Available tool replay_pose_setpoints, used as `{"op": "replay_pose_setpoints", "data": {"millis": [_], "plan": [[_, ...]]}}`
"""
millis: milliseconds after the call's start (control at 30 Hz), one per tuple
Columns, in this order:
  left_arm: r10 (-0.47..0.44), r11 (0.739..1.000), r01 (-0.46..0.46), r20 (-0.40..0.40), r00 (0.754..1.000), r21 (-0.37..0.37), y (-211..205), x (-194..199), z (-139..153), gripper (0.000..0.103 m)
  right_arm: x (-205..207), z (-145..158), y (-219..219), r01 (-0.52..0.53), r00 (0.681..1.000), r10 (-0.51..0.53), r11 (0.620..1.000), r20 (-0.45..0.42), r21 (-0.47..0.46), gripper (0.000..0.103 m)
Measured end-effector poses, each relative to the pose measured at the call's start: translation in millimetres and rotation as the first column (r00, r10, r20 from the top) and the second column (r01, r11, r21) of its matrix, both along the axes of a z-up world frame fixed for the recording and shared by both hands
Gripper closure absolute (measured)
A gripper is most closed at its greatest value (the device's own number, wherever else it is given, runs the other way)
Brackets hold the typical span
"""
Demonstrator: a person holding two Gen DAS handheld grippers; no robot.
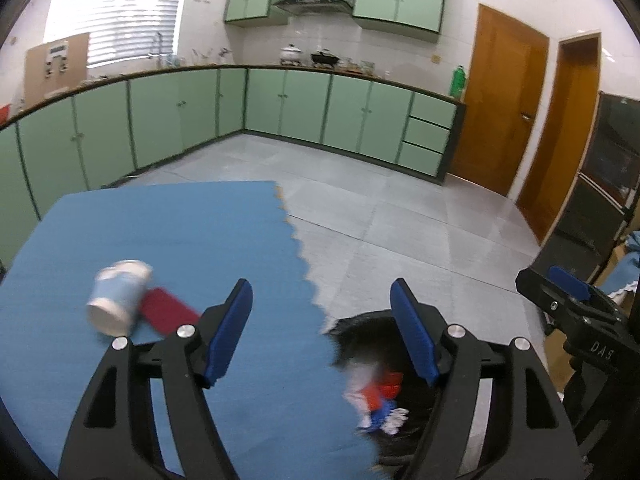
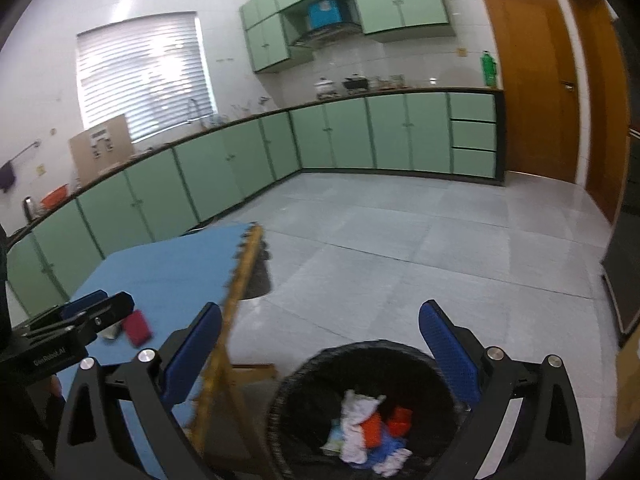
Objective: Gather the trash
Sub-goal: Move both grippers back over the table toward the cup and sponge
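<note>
A white and blue paper cup [image 1: 120, 300] lies on its side on the blue mat [image 1: 160, 224], touching a flat red item [image 1: 168, 314]. My left gripper [image 1: 322, 320] hovers open over the mat's jagged right edge, with nothing between its fingers. The cup and red item are to its left. Below that edge stands a bin lined with a black bag [image 2: 304, 372], holding white, red and blue trash [image 2: 368, 428]. My right gripper [image 2: 322, 344] is open and empty above the bin. In the right wrist view, the left gripper [image 2: 88, 312] partly covers the cup beside the red item [image 2: 137, 327].
The mat covers a table with a wooden edge [image 2: 240, 276]. Grey tiled floor [image 2: 400, 240] stretches beyond the bin to green kitchen cabinets [image 1: 280, 108] and wooden doors [image 1: 500, 112]. A dark appliance [image 1: 600, 184] and cardboard stand at the right.
</note>
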State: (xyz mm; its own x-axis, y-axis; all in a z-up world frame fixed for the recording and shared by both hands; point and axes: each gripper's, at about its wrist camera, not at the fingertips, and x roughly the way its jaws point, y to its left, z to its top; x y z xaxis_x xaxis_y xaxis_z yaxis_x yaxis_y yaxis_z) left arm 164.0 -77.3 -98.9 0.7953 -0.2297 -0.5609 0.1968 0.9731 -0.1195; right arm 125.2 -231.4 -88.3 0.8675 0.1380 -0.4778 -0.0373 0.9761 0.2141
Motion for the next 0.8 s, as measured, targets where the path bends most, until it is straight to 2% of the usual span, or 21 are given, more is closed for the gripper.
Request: {"op": "replay_pose_setpoints", "data": {"millis": [167,433,800], "plan": [[0.096,0.995,-0.096,0.002,0.995,0.014,49,-4,4,0.034,13,-3,42,-0.079,0.997,0.079,0.997,-0.01,0.007,0.006],[0.235,0.971,-0.234,-0.008,0.972,0.038,112,-3,1,0.033,33,-7,104,-0.186,0.983,0.186,0.983,-0.007,-0.007,0.006],[0.324,0.945,-0.322,-0.031,0.946,0.054,159,3,-17,0.034,71,-33,180,-0.315,0.947,0.312,0.949,-0.071,-0.028,0.007]]}}
